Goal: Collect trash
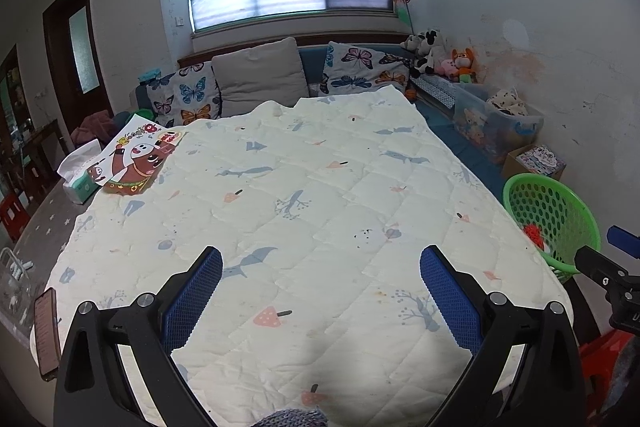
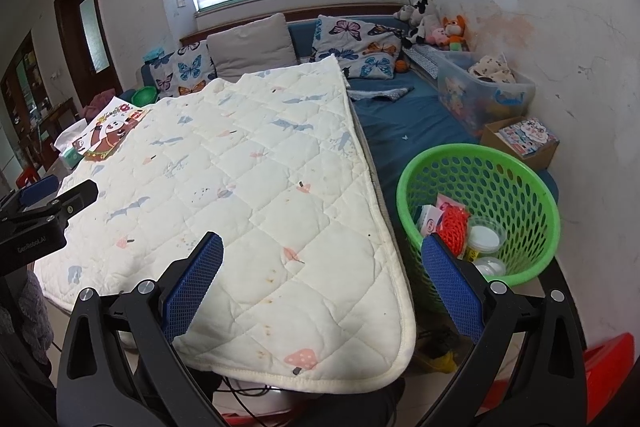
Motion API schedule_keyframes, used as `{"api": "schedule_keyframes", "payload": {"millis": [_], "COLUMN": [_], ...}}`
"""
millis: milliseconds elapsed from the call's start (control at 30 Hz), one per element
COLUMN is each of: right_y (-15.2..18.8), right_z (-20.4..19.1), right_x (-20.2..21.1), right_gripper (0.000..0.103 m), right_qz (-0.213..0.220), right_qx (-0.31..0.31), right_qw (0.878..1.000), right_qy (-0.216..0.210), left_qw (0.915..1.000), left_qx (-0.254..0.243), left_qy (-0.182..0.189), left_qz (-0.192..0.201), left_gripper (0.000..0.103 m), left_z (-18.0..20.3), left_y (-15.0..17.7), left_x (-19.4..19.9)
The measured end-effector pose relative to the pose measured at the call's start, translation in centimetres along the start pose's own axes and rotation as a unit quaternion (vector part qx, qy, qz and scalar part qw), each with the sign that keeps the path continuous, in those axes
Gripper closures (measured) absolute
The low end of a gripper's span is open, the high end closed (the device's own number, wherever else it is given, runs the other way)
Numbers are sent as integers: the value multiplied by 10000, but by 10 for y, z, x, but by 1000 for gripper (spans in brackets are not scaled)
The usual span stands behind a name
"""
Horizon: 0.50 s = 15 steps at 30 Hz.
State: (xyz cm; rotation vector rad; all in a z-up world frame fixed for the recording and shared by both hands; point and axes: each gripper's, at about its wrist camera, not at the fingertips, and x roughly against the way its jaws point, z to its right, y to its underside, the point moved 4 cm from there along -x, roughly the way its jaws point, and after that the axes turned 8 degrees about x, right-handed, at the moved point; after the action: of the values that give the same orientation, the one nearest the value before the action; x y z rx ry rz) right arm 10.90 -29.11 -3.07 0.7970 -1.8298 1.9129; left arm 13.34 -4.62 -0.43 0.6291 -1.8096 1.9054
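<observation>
Right wrist view: we hold both grippers empty, fingers spread wide.

Trash already lies in the green basket, just beside our right gripper on its right; the left gripper hangs over the quilted bench cover, farther from it.

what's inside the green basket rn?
In the green basket: a red mesh piece, a pink-and-white packet and two white-lidded round tubs. Anything beneath them is hidden.
</observation>
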Motion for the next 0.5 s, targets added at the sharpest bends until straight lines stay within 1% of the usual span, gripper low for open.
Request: {"api": "schedule_keyframes", "payload": {"millis": [500], "right_y": [-1], "right_z": [2], "right_x": [1], "right_gripper": [4], "right_qz": [15], "right_qx": [-12], "right_qw": [10000], "right_qy": [14], "left_qw": [9999], "left_qx": [-47], "left_qy": [120], "left_qz": [-48], "left_gripper": [7], "left_z": [6], "left_y": [4], "left_x": [0]}}
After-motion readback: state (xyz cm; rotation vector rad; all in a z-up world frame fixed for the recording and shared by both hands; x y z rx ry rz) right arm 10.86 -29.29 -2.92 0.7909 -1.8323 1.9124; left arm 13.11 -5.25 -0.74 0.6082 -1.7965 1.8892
